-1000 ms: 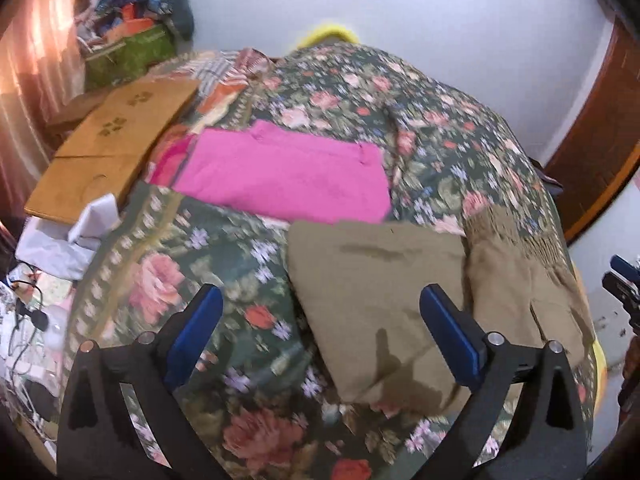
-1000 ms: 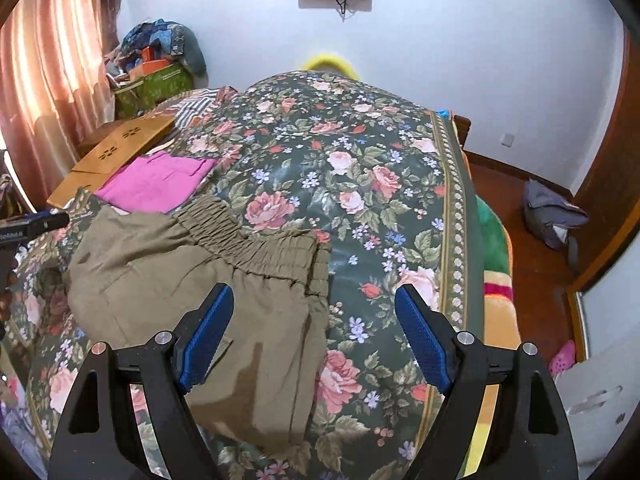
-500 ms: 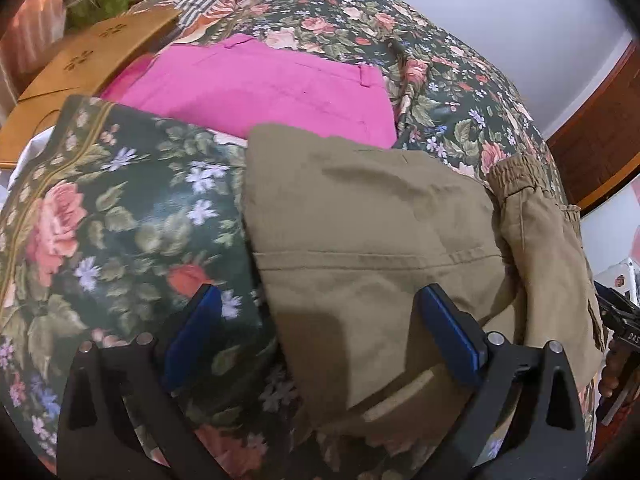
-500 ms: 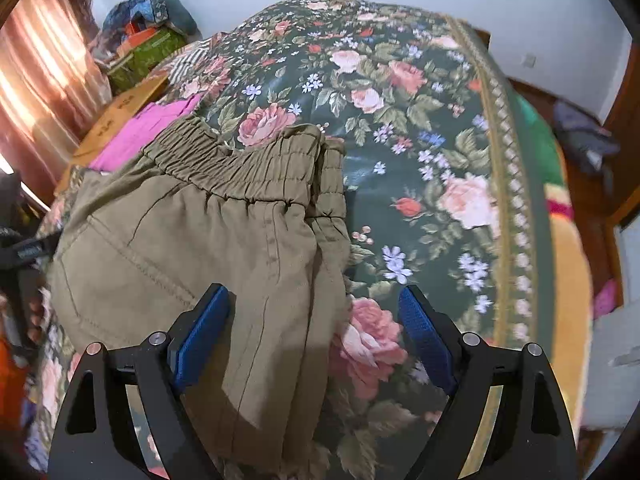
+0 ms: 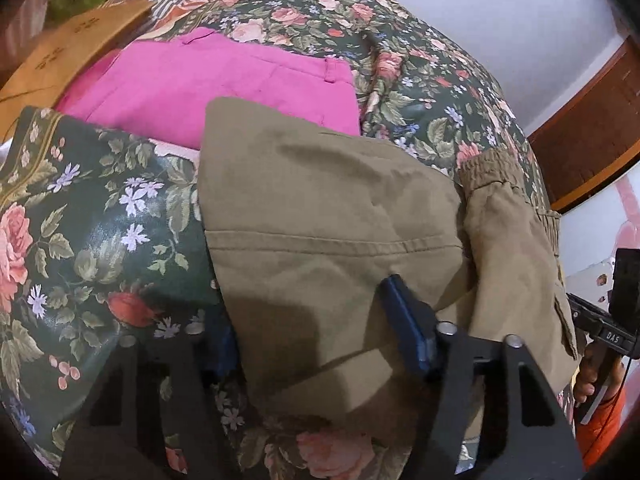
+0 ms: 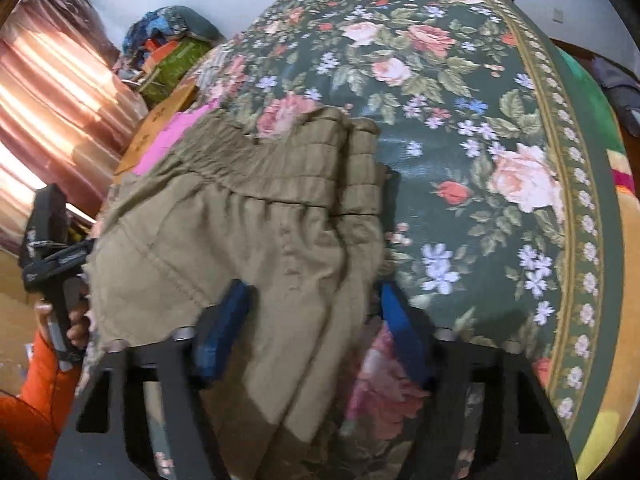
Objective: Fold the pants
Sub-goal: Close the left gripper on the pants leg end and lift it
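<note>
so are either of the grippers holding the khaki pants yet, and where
Neither has closed. Both straddle the near edge of the khaki pants with jaws apart: left gripper at the leg end, right gripper below the waistband.

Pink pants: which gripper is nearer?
Left. The left gripper straddles the olive pants' folded end beside the pink pants; the right gripper works the waistband end, farther away.

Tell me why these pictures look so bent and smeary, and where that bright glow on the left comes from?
Both views are fisheye, so the floral bedspread bulges like a dome. Right wrist view: the olive pants look motion-blurred, and daylight flares through the curtain. Left wrist view: sharper, with a dark shadow on the pants beside the left gripper.
</note>
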Motion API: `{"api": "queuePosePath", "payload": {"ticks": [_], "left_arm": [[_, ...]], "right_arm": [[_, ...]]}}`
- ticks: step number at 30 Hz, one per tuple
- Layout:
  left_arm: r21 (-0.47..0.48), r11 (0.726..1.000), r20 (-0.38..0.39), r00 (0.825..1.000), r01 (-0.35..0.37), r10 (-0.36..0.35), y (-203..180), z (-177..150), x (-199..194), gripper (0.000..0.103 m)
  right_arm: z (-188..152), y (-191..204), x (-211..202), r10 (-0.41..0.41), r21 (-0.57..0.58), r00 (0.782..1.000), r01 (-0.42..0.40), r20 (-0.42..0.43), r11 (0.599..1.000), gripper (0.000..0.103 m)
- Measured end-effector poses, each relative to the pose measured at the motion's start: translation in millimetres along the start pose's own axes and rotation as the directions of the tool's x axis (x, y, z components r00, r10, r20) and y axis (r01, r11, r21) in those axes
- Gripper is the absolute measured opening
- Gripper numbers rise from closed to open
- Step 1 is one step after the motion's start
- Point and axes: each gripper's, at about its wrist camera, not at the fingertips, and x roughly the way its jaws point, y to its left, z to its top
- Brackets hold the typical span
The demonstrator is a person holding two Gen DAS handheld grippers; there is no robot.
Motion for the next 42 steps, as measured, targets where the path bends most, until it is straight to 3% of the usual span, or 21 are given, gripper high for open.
{"api": "queuePosePath", "payload": {"ticks": [3,5,7,10,15,24,32,42], "left_arm": [[0.034,0.999,0.006,0.999,-0.033,0.033,-8.2,0.0,-3.9,0.048],[0.057,0.996,0.017,0.997,-0.071,0.07,-11.6,0.1,-8.1,0.026],[0.091,0.99,0.042,0.994,-0.105,0.102,-15.1,0.6,-14.9,0.017],[0.12,0.988,0.074,0.993,-0.099,0.09,-18.3,0.4,-27.0,0.005],[0.187,0.978,0.168,0.984,-0.088,0.056,-40.9,3.3,-61.3,0.004],[0.249,0.966,0.233,0.973,-0.061,0.001,-63.9,2.5,-99.2,0.003],[0.229,0.97,0.294,0.956,-0.083,0.012,-50.9,9.9,-129.5,0.003],[0.177,0.974,0.371,0.926,-0.138,0.064,-11.9,48.9,-158.0,0.003]], "right_arm": [[1.3,7.6,-0.3,-0.016,-0.016,1.0,0.016,0.013,1.0,0.042],[1.4,10.9,-2.5,-0.036,-0.025,0.999,0.037,0.03,0.999,0.032],[5.5,12.3,-4.1,-0.059,-0.028,0.997,0.061,0.051,0.998,0.021],[9.8,14.4,-9.6,-0.069,-0.026,0.995,0.071,0.071,0.997,0.015],[13.5,30.3,-25.3,-0.081,-0.069,0.989,0.09,0.121,0.994,0.009],[20.2,61.8,-61.1,-0.07,-0.134,0.977,0.098,0.202,0.986,0.008],[34.2,94.5,-74.9,-0.062,-0.199,0.964,0.116,0.259,0.973,0.007],[74.1,142.7,-57.2,-0.023,-0.284,0.953,0.113,0.303,0.952,0.007]]}}
